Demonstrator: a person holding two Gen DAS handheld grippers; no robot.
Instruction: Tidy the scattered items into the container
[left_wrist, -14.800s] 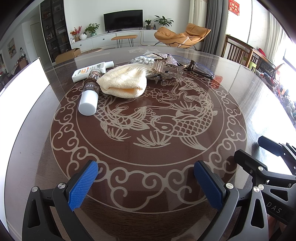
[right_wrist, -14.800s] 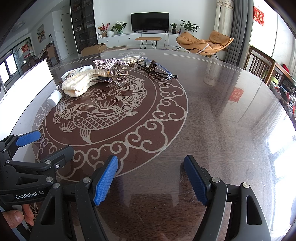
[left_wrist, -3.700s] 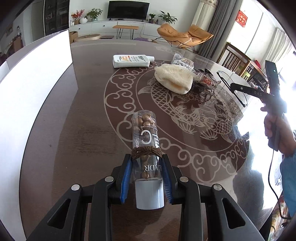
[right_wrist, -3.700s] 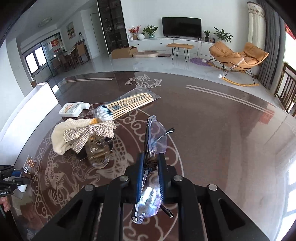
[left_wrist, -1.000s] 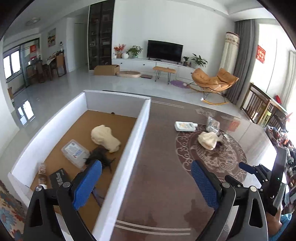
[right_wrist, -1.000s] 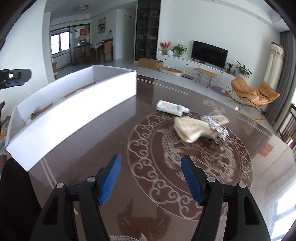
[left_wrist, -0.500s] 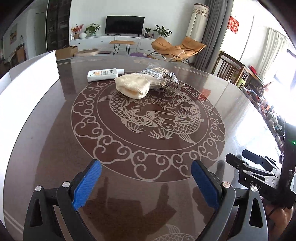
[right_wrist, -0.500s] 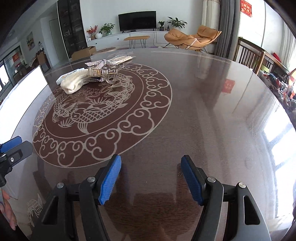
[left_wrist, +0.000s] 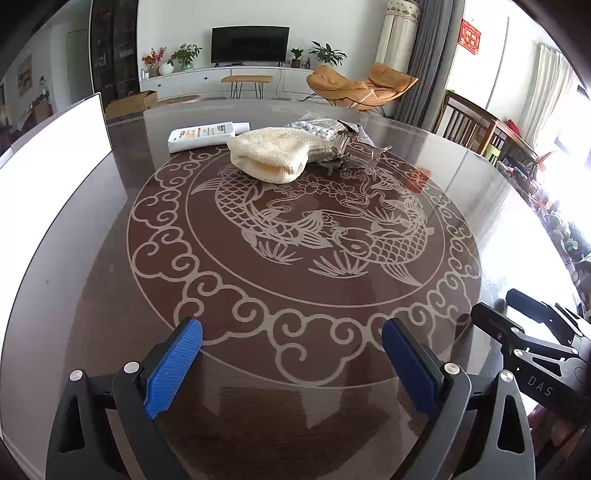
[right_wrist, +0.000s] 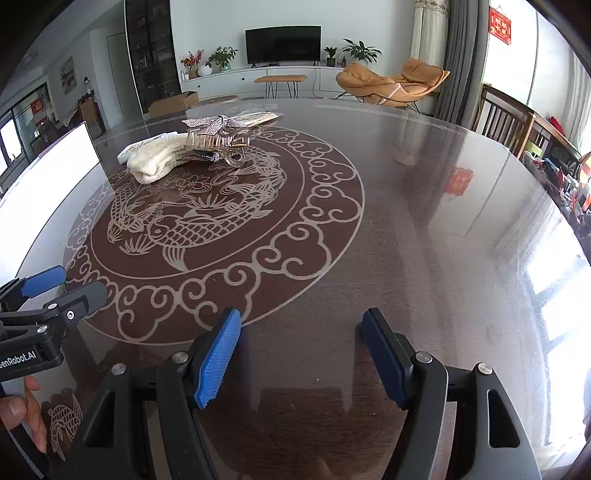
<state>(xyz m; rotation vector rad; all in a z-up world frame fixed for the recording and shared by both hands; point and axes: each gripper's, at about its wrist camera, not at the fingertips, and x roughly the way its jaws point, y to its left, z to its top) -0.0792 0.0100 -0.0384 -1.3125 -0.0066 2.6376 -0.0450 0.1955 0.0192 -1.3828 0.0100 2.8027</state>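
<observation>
At the far side of the round table lies a small heap: a cream knitted pouch (left_wrist: 269, 158), a white tube (left_wrist: 207, 134), a bag of cotton swabs (left_wrist: 319, 127) and a clear hair claw (left_wrist: 354, 153) with a sparkly bow. In the right wrist view the same pouch (right_wrist: 159, 158) and hair claw (right_wrist: 221, 142) sit at upper left. My left gripper (left_wrist: 291, 354) is open and holds nothing, low over the near table edge. My right gripper (right_wrist: 301, 349) hangs beside it, jaws still opening, nothing between them. The white container's wall (left_wrist: 51, 155) stands at the left.
The dark glass table top (left_wrist: 295, 236) bears a koi pattern. A person's hand (right_wrist: 20, 413) holds the left gripper's handle at lower left. Wooden chairs (left_wrist: 476, 122) stand beyond the right rim, with an orange lounge chair and TV unit behind.
One second ago the left gripper looked down into the white container; both have since swung back over the table and dropped low. In the last half second they hardly moved.
</observation>
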